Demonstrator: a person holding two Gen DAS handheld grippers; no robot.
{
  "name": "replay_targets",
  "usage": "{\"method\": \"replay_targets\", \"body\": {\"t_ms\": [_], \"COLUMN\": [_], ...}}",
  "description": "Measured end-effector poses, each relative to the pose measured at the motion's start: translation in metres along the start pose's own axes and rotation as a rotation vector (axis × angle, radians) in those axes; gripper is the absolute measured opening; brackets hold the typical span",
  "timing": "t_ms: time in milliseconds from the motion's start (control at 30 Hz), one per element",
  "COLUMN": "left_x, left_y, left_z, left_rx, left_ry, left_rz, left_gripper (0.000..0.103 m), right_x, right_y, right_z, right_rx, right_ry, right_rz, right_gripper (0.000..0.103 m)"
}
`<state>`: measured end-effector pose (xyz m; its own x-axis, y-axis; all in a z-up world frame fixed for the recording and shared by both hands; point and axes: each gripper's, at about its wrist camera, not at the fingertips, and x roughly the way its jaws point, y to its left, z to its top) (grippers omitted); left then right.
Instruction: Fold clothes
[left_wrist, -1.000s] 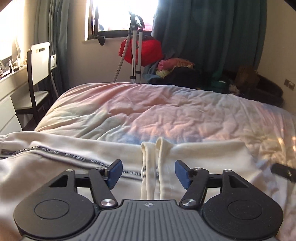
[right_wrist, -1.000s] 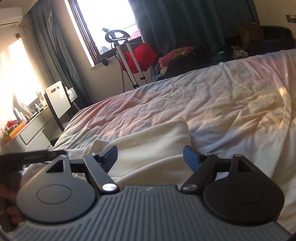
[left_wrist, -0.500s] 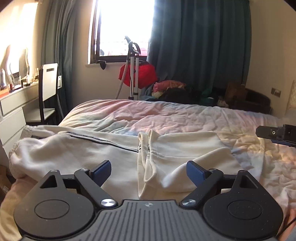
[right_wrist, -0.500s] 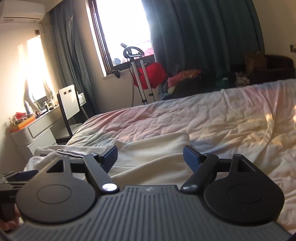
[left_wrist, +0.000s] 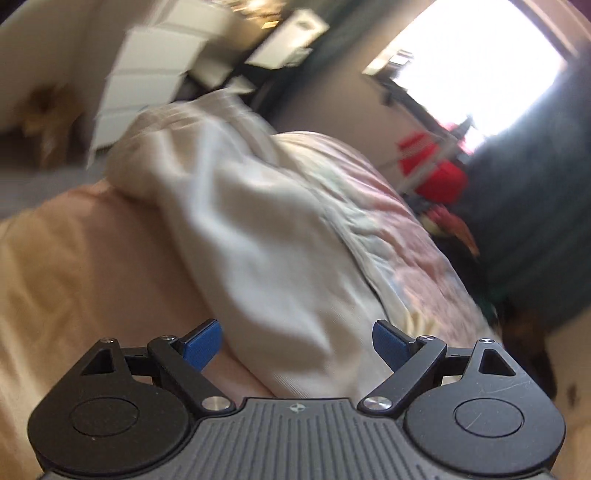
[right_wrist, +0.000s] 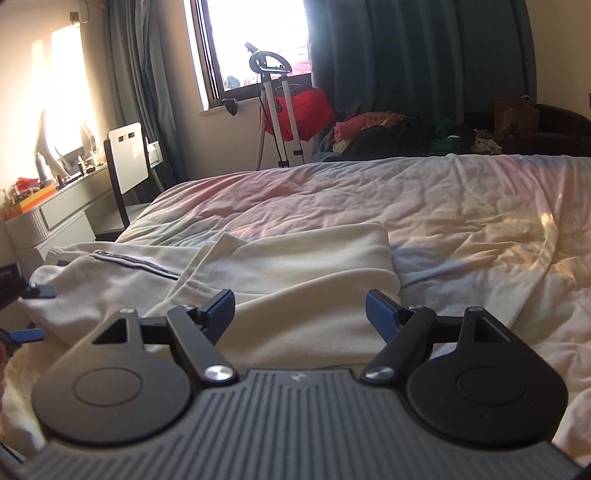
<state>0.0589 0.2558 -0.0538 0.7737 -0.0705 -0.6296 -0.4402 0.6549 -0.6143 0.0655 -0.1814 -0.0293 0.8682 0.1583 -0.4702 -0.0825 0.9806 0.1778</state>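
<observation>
Cream trousers half-folded on the bed, both tongs released

The left tongs (left_wrist: 295, 341) have just been opening and stand wide, cloth below them but nothing pinched; the right tongs (right_wrist: 300, 314) gape empty too. The trousers (right_wrist: 295, 280) lie near the bed's (right_wrist: 461, 206) front edge, their folded flap toward 12 o'clock. The left view is blurred and tilted; grabbing now could catch one layer only, or the bedcover, and drag the fold askew.

No text, label, brand or number is legible on anything in either view.
</observation>
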Motion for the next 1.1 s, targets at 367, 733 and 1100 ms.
{"method": "replay_targets", "body": {"t_ms": [367, 733, 1100], "left_x": [0.041, 0.014, -0.038], "left_y": [0.070, 0.003, -0.169], "left_z": [0.065, 0.060, -0.017], "left_rx": [-0.348, 0.068, 0.523], "left_ry": [-0.100, -0.433, -0.773], "left_rz": [0.009, 0.183, 0.166], "left_gripper": [0.070, 0.013, 0.011], "right_x": [0.014, 0.088, 0.034], "right_y": [0.017, 0.023, -0.016], "right_z": [-0.012, -0.027, 0.006], "right_rx": [-0.062, -0.094, 0.109], "right_ry": [0.011, 0.210, 0.060], "right_rz": [0.043, 0.020, 0.060], "right_gripper": [0.079, 0.078, 0.079]}}
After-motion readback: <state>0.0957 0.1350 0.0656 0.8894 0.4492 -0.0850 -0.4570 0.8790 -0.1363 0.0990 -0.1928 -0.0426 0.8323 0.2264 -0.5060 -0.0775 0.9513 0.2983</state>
